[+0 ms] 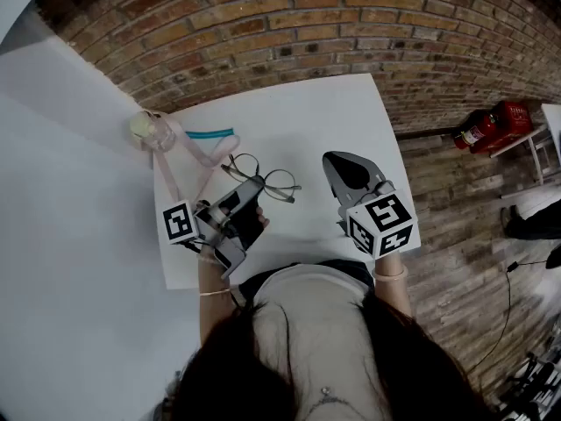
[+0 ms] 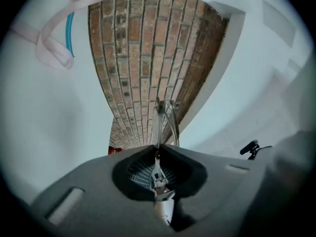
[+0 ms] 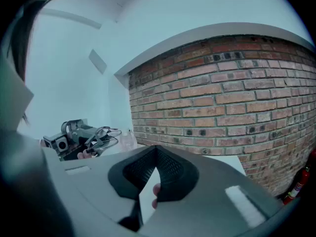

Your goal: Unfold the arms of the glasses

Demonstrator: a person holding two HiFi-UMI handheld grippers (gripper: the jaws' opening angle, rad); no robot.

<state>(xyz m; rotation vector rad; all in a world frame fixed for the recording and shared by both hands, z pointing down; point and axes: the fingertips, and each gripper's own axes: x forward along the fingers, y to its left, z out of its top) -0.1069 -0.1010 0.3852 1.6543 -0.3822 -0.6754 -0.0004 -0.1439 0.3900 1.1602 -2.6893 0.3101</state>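
Thin wire-framed glasses (image 1: pixel 266 176) with round lenses are lifted just above the white table (image 1: pixel 342 112). My left gripper (image 1: pixel 252 188) is shut on them at one side, near the hinge. In the left gripper view the glasses (image 2: pixel 163 117) stick out edge-on from the closed jaws of the left gripper (image 2: pixel 158 151). My right gripper (image 1: pixel 340 161) hovers to the right of the glasses, apart from them and shut on nothing. In the right gripper view, the right gripper (image 3: pixel 157 154) has the glasses (image 3: pixel 102 135) far to its left.
A pink strap (image 1: pixel 180 152) with a clear round piece (image 1: pixel 147 128) and a teal strip (image 1: pixel 210 133) lie at the table's far left. A brick wall (image 1: pixel 289 24) stands behind the table. A red fire extinguisher (image 1: pixel 489 126) lies on the wooden floor at the right.
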